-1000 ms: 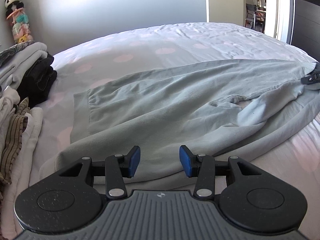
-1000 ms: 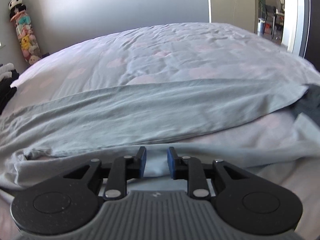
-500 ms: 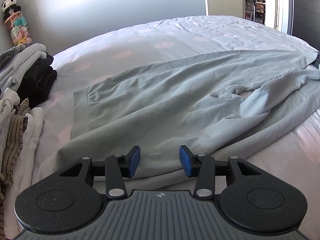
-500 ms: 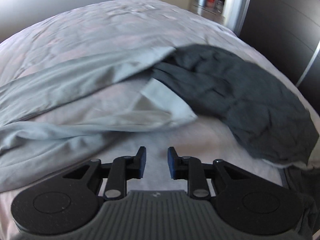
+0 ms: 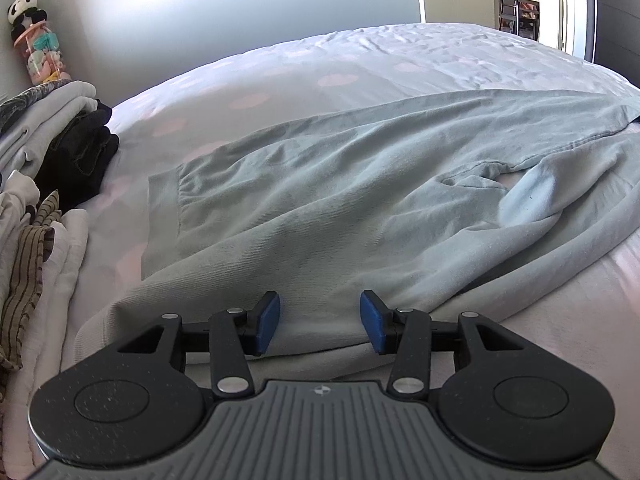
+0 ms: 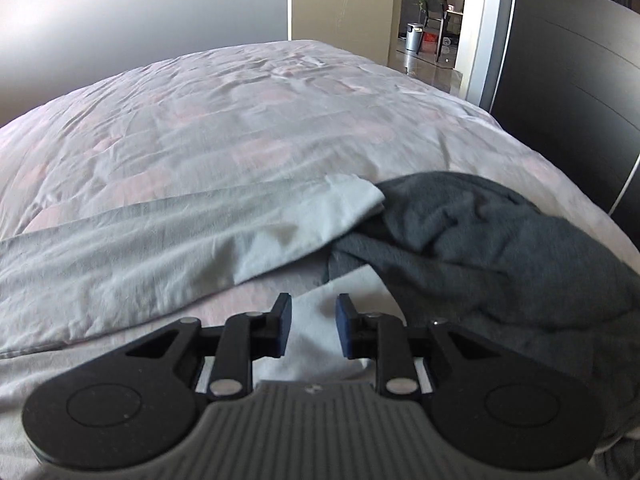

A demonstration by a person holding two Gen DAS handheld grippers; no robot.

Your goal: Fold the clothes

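Observation:
Pale green trousers (image 5: 320, 208) lie spread across the bed, waistband to the left, legs running right. My left gripper (image 5: 319, 322) is open with its blue pads over the near waist edge of the trousers, holding nothing. In the right wrist view one trouser leg (image 6: 180, 240) ends at a cuff next to a dark grey garment (image 6: 500, 236). My right gripper (image 6: 313, 324) is open and empty, just above a pale fabric end by the dark garment.
The bed (image 6: 260, 112) has a pale pink-spotted cover. Folded clothes are stacked at the left (image 5: 36, 184), with a black item (image 5: 80, 152). A dark wardrobe (image 6: 580, 80) stands right of the bed; an open doorway (image 6: 432, 32) lies beyond.
The right gripper swung right from the trouser leg to the dark garment, then back a little towards the leg cuff. The left gripper stayed over the waist edge, drawing slightly closer.

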